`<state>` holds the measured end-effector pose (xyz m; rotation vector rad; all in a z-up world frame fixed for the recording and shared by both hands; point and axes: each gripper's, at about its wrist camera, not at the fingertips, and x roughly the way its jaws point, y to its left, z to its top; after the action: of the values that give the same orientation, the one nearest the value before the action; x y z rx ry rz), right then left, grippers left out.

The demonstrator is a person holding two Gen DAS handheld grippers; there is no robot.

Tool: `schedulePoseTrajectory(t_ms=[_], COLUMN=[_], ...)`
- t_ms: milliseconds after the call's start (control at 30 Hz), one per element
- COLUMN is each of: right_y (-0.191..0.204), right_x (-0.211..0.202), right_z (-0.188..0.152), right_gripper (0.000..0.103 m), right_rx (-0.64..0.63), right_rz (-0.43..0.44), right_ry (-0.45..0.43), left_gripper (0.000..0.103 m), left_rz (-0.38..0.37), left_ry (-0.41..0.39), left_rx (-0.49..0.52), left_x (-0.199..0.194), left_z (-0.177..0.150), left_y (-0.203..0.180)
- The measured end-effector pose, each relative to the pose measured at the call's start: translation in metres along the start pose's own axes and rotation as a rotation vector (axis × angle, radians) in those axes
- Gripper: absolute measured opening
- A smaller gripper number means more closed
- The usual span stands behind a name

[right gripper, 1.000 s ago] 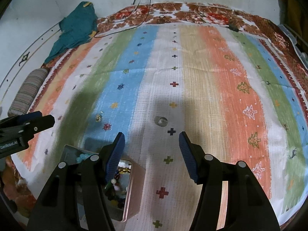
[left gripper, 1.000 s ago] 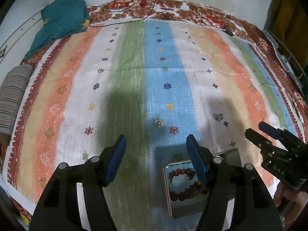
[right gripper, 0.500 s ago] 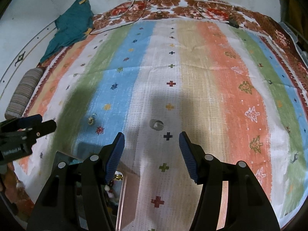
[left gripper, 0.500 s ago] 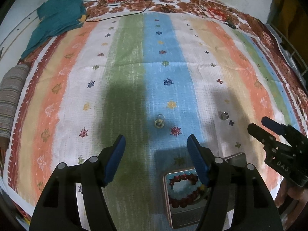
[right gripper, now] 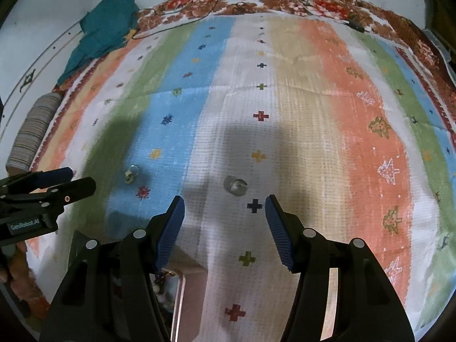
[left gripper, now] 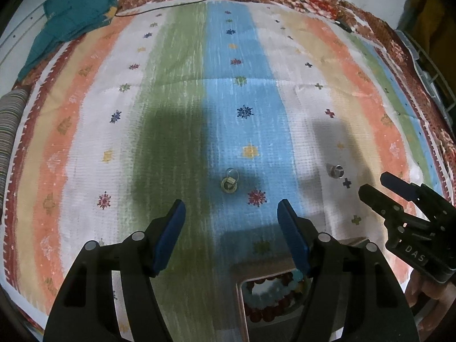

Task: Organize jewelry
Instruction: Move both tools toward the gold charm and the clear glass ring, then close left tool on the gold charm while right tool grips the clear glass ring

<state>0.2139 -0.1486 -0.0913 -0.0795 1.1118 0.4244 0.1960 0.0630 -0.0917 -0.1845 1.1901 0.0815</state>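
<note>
Nearest, the left gripper (left gripper: 231,226) hangs with its jaws wide and nothing between them, above the green and blue stripes of the cloth (left gripper: 176,91). Just under its right finger sits the tin (left gripper: 238,307); only the left view looks down into it, showing a red bead bracelet (left gripper: 270,312) curled round pale blue beads. From the right view the tin (right gripper: 179,293) is a mere sliver behind the finger, contents unclear. Likewise the right gripper (right gripper: 224,222) is spread wide and empty, over the white stripe.

Just ahead of the left jaws lies a gold ring (left gripper: 228,182) on the blue stripe; the right view shows it (right gripper: 129,174) small and off to the left. Ahead of the right jaws a silver ring (right gripper: 235,185) rests on the white stripe, seen in the left view (left gripper: 336,170) beside the right gripper (left gripper: 379,186). Each view catches the other tool side-on, the left gripper (right gripper: 71,177) at the right view's left edge.

Farther off, a striped roll (right gripper: 34,131), a teal garment (right gripper: 105,31) and a thin black cable (left gripper: 171,2) lie at the cloth's far border
</note>
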Motion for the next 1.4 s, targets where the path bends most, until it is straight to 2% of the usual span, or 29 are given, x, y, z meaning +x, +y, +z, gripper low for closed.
schedulePoseTrajectory(t_ms=[400,733,933,1100,1167,1267,1300,1400], right_y=[-0.002,-0.004,-0.007,-0.006,-0.005,-0.005,-0.006,-0.008], right_x=[0.030,0.051,0.065,0.070,0.071,0.071,0.072,0.072], right_z=[0.010,0.017,0.018,0.019,0.019,0.019,0.019,0.019], right_gripper=[0.059,0.059,0.059,0.058,0.050,0.045,0.044,0.033], right_rx=[0.001,-0.006,-0.001,-0.004,-0.014,-0.012,-0.012,-0.005], right_rz=[-0.021,-0.022,-0.019,-0.018,-0.031,-0.032,-0.032,-0.027], right_ry=[0.044,0.088,0.114,0.120,0.127,0.134,0.136,0.141], left_gripper=[0.067,0.066,0.063,0.055,0.052,0.039,0.038,0.030], left_rz=[0.016,0.021,0.019,-0.007,-0.012,-0.014,-0.014,0.006], left_ry=[0.065,0.096,0.115,0.127,0.134,0.147,0.150,0.149], left_rx=[0.007,0.052,0.052,0.048,0.048,0.070,0.079,0.101], left_x=[0.033,0.053,0.064,0.070,0.073,0.077,0.078,0.079], left_z=[0.010,0.019,0.022,0.025,0.026,0.027,0.026,0.024], left_y=[0.008,0.000,0.002,0.004,0.004,0.000,-0.001,-0.005])
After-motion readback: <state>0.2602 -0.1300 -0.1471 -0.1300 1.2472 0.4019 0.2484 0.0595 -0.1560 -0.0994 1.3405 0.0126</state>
